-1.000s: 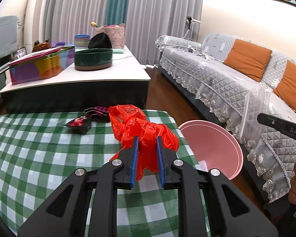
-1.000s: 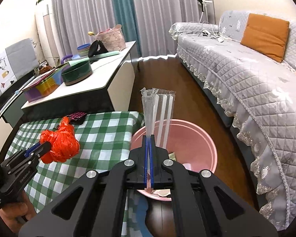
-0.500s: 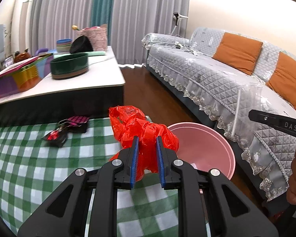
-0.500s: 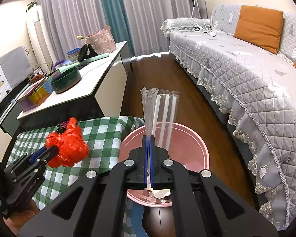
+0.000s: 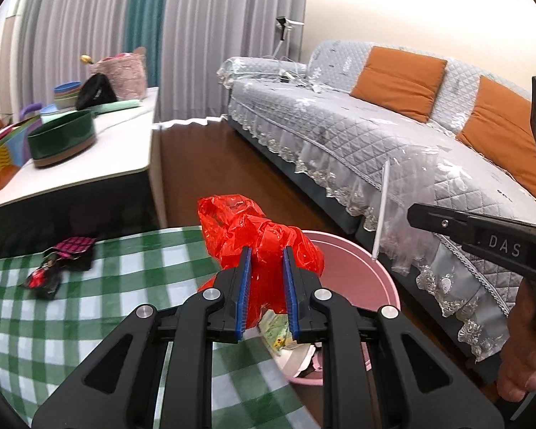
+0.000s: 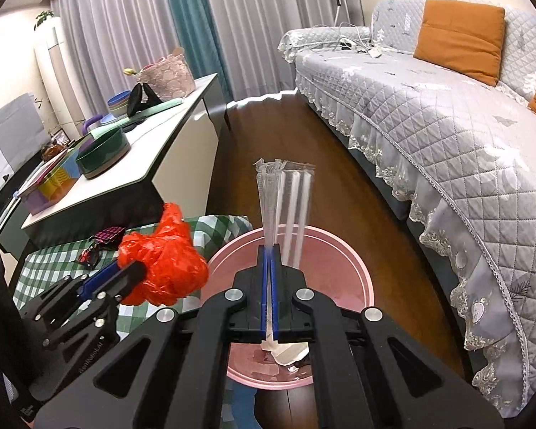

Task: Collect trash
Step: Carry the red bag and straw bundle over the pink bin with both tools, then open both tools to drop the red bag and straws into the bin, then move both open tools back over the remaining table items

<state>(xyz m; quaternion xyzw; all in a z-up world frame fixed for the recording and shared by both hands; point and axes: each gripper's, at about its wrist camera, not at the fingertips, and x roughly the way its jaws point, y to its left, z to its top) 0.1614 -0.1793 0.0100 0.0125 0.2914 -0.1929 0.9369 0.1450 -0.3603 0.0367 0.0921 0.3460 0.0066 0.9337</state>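
A: Going left to right, counts first. What's on the checked tablecloth [image 5: 100, 296]?

B: One dark wrapper bundle [image 5: 59, 264], pink-checked on top, lying at the far left of the cloth. One bit of trash still sitting there.

A: Next?

B: One left gripper [image 5: 266, 264], clenching one crumpled red plastic bag [image 5: 257, 239] between its blue pads. In the right wrist view that bag [image 6: 162, 261] is hanging at the cloth's edge, just beside the bin rim.

A: Bin?

B: One pink bin [image 6: 343, 250] standing on the wood floor between table and sofa. Paper scraps [image 5: 286, 336] are lying inside; count not clear.

A: Right side?

B: One right gripper [image 6: 269, 250], pinching tight on one clear sleeve of straws [image 6: 286, 200], sticking up over the bin. I'm counting three white straws in it. In the left view the gripper [image 5: 414, 211] is coming in from the right, with a person's hand [image 5: 525, 343] under it.

A: Background?

B: One sofa [image 6: 428, 100], two orange cushions [image 5: 396, 78] in the left view. One green bowl [image 5: 62, 139] on the white side table.

A: Changes from a second ago?

B: Left gripper is moving right: the bag was over the cloth, now it's overlapping the bin's rim. The wrapper bundle is sliding leftward in frame. Right gripper is shifting a little over the bin. Both grips are unchanged.
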